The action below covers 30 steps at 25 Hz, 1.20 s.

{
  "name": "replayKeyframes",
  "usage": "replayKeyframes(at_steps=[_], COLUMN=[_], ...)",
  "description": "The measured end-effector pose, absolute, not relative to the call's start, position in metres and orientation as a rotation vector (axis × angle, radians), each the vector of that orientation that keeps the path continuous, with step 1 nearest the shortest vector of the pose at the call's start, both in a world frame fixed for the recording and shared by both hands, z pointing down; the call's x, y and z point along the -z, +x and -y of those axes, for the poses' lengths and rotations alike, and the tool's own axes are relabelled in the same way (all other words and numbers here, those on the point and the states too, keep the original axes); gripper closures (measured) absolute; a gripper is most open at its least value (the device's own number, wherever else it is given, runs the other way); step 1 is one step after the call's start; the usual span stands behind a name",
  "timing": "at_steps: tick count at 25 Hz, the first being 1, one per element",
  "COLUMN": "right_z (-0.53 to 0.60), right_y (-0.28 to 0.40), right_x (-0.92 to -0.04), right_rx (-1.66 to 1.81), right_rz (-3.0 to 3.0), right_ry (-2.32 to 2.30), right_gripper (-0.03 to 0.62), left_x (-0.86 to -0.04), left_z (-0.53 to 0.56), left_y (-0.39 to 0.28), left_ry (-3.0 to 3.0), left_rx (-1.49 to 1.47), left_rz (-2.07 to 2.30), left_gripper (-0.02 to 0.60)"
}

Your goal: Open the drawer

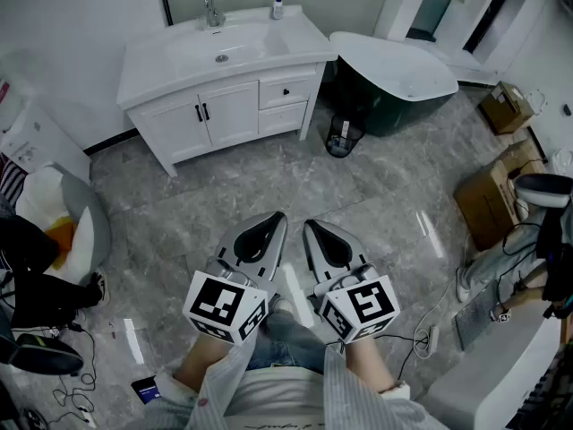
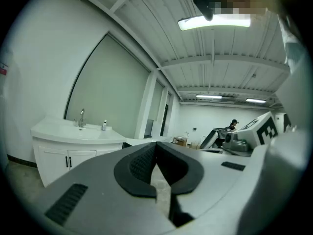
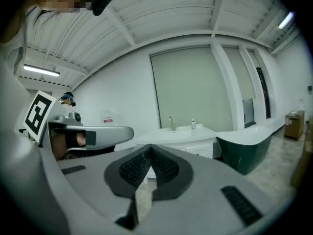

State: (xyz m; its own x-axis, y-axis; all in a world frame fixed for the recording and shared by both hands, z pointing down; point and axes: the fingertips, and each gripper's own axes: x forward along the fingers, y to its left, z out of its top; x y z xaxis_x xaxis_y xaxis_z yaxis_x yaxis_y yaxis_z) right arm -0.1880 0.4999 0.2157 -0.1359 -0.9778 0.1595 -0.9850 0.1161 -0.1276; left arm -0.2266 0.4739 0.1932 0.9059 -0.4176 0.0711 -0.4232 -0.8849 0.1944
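Looking steeply down onto a grey marbled floor (image 1: 269, 177) in a bathroom showroom. Low in the frame, left gripper (image 1: 276, 220) and right gripper (image 1: 312, 229) held side by side, close but not touching, each roughly level and aimed toward a white vanity (image 1: 170, 137) well ahead. Both claws pinched fully together, pads meeting tip to tip, holding nothing.

Across the top of the vanity, a shallow basin (image 1: 219, 47) sunk into the white counter, with a chrome faucet (image 1: 211, 9) behind it and a small bottle (image 1: 277, 7) standing upright on the back edge to the right. Below the counter, two cabinet doors (image 1: 210, 115) with dark handles, both shut. Beside them on the right, two drawers stacked: upper drawer (image 1: 286, 90) with a dark knob, lower drawer (image 1: 282, 117) under it. Both flush with the cabinet front, shut, far from either gripper.

Right of the vanity, a dark green bathtub (image 1: 394, 115) with a white rim. On the floor between vanity and tub, a small black wire bin (image 1: 343, 137); contents too small to make out, possibly something dark inside. Along the right edge, a small cardboard box (image 1: 506, 106) and a larger cardboard box (image 1: 488, 200) standing on the floor.
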Motion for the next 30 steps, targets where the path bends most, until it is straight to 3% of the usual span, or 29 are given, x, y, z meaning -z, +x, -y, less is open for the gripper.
replayKeyframes(at_steps=[30], right_z=[-0.484], right_y=[-0.134], right_x=[-0.226], right_rx=[-0.369], right_rz=[2.416], right_ry=[2.003], right_gripper=[0.585], left_x=[-0.191], left_z=[-0.461], left_y=[-0.174], left_ry=[2.872], left_rx=[-0.007], left_rz=[0.733], left_gripper=[0.566])
